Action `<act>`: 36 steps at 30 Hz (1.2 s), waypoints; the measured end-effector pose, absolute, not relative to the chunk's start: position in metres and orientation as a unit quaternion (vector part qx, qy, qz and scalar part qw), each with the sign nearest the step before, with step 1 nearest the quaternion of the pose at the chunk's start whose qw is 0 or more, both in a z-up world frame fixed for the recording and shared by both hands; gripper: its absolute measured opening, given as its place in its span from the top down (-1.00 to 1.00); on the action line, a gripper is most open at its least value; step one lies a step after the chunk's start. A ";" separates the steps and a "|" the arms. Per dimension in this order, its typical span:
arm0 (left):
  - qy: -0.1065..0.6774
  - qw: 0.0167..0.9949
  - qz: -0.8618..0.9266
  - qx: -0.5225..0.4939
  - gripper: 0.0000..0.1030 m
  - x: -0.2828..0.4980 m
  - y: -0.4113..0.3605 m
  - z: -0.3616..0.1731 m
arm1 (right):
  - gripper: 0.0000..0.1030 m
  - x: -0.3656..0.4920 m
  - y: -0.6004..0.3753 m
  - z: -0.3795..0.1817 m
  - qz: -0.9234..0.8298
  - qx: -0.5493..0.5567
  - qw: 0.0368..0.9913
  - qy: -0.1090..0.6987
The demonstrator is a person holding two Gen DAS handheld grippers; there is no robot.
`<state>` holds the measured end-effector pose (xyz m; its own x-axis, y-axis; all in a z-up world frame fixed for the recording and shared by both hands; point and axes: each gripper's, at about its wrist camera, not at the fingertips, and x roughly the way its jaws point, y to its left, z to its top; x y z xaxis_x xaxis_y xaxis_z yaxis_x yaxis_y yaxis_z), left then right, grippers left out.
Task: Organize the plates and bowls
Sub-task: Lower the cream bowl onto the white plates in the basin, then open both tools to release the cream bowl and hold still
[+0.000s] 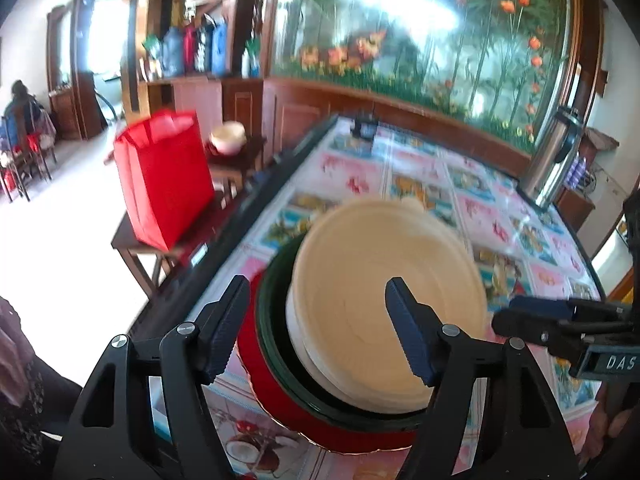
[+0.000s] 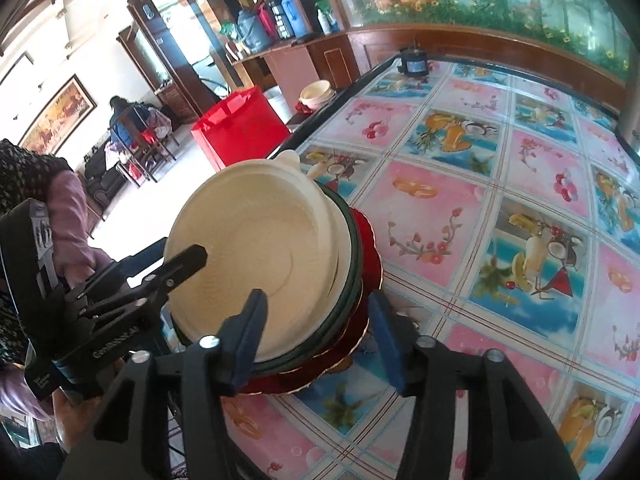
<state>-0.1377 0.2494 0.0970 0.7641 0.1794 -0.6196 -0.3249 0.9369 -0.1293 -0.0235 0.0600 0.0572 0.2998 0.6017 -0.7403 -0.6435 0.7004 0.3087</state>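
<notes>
Stacked cream bowl [image 1: 384,300], green plate [image 1: 272,320], red plate [image 1: 256,364] at lower centre on surface [image 2: 500,200]. Left gripper [image 1: 320,328], right gripper [image 2: 320,336] both released, straddling the stack. Risk: nudging topples the tilted stack.

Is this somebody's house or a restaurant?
Probably a home's dining room, though I can't be sure: a table with a fruit-patterned cloth, thermos jugs on a wooden sideboard, and a big flower mural on the wall.
</notes>
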 end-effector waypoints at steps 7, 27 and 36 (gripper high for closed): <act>0.288 0.941 0.141 -0.104 -0.57 -0.145 0.246 0.110 | -0.09 -0.024 0.036 0.057 0.379 0.011 0.811 0.445; 0.306 0.942 0.119 -0.063 -0.57 -0.137 0.215 0.105 | -0.28 -0.038 0.024 0.050 0.359 0.022 0.828 0.430; 0.318 0.941 0.114 -0.029 -0.57 -0.135 0.202 0.102 | -0.28 -0.037 0.018 0.043 0.354 0.028 0.826 0.437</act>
